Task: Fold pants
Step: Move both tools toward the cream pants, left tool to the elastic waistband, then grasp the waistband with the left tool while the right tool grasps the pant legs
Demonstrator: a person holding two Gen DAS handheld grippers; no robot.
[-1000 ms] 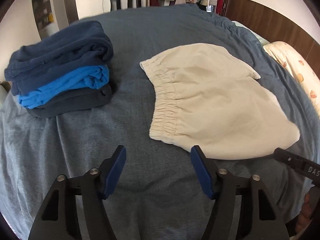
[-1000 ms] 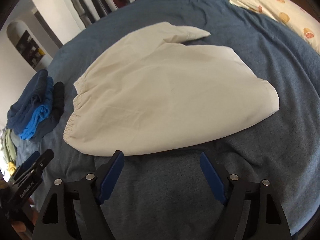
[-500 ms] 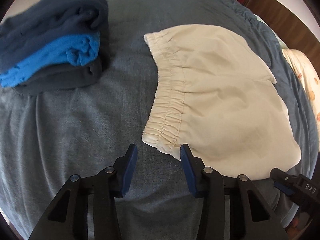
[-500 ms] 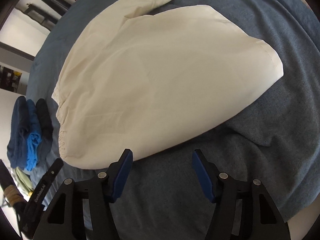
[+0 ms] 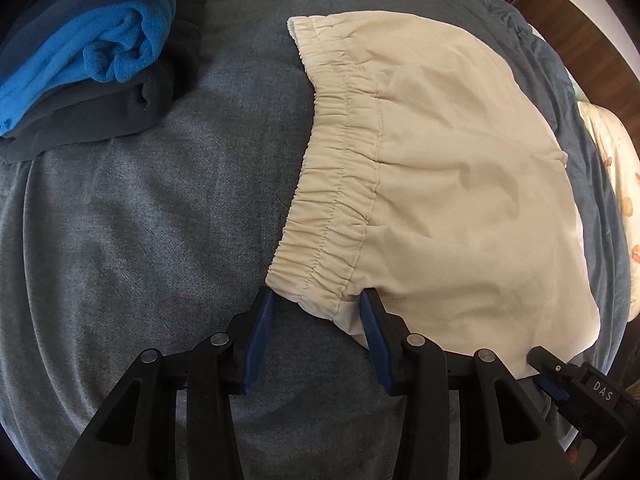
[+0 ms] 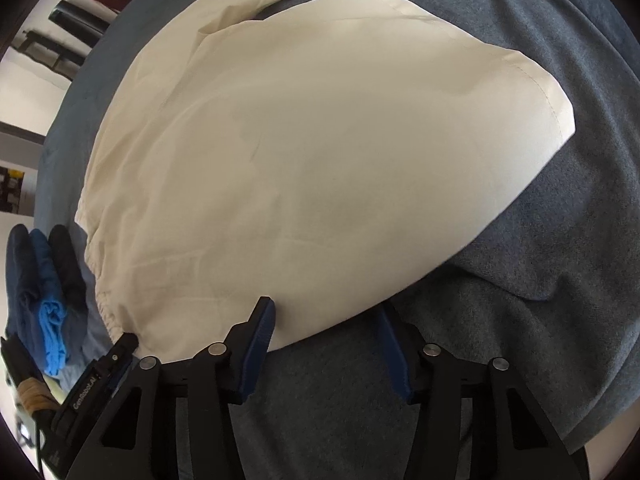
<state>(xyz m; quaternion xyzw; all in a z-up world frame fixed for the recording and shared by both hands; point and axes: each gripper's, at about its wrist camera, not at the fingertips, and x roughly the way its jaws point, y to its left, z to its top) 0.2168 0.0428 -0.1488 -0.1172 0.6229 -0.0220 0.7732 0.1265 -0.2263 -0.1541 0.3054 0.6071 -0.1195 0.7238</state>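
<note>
Cream pants (image 5: 452, 168) lie folded lengthwise on the blue-grey bed, elastic waistband (image 5: 340, 168) to the left. My left gripper (image 5: 316, 304) is open, its blue pads on either side of the waistband's near corner. In the right wrist view the pants (image 6: 320, 140) fill the middle. My right gripper (image 6: 326, 316) is open at their near edge, left pad on the cloth, right pad just off it. Each gripper's tip shows in the other's view: the right gripper (image 5: 560, 376) and the left gripper (image 6: 120, 344).
A stack of folded dark and bright blue clothes (image 5: 92, 60) sits at the far left of the bed, also in the right wrist view (image 6: 44, 304). A patterned pillow (image 5: 616, 176) lies at the right. The bedspread (image 5: 160, 220) is rumpled.
Both grippers have moved forward and down to the near edge of the pants. The left jaws have narrowed and now straddle the waistband corner. The pants have not moved.
</note>
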